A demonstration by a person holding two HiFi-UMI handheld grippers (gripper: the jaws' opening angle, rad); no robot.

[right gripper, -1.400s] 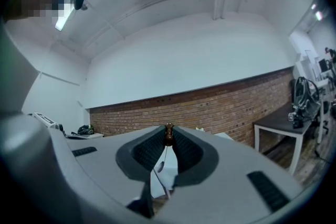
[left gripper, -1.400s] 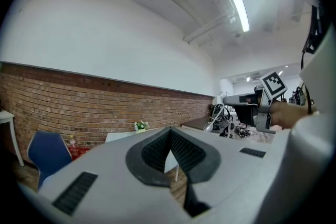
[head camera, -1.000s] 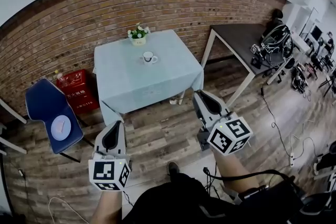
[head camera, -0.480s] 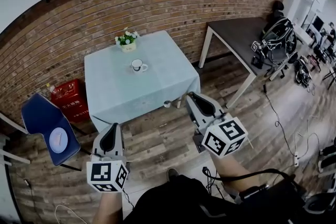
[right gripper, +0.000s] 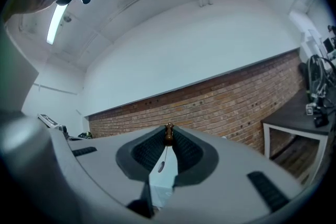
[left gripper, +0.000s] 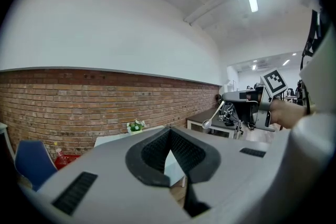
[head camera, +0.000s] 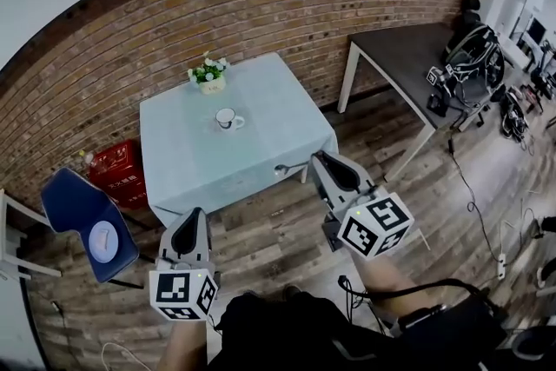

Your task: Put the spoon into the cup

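Closest in, the left hand-held gripper (head camera: 190, 220) is level over the wooden floor (head camera: 269, 230). Its jaws are closed tip to tip and nothing is between them. Beside it, the right hand-held gripper (head camera: 323, 159) is closed on the spoon (head camera: 281, 170), pinching the handle end at its very tips. In the head view the bowl sticks out to the left, just in front of the near edge of the desk (head camera: 261, 148). The spoon is in the air, well short of the cup.

Both grippers keep the pose they had a second ago, the right one with the same grip on the spoon. What has changed is the surroundings. The cloth-covered desk has drawn closer and slid left in the head view, so its near corner now lies just beyond the right gripper's tips. The blue chair (head camera: 74, 195) with the plate (head camera: 103, 241) on its seat has dropped toward the lower left, and the red crate (head camera: 113, 169) has shifted with it.

On the desk, the white cup (head camera: 228, 118) stands upright near the middle. The flower pot (head camera: 208, 76) is behind it at the far edge, just in front of the brick wall (head camera: 174, 22).
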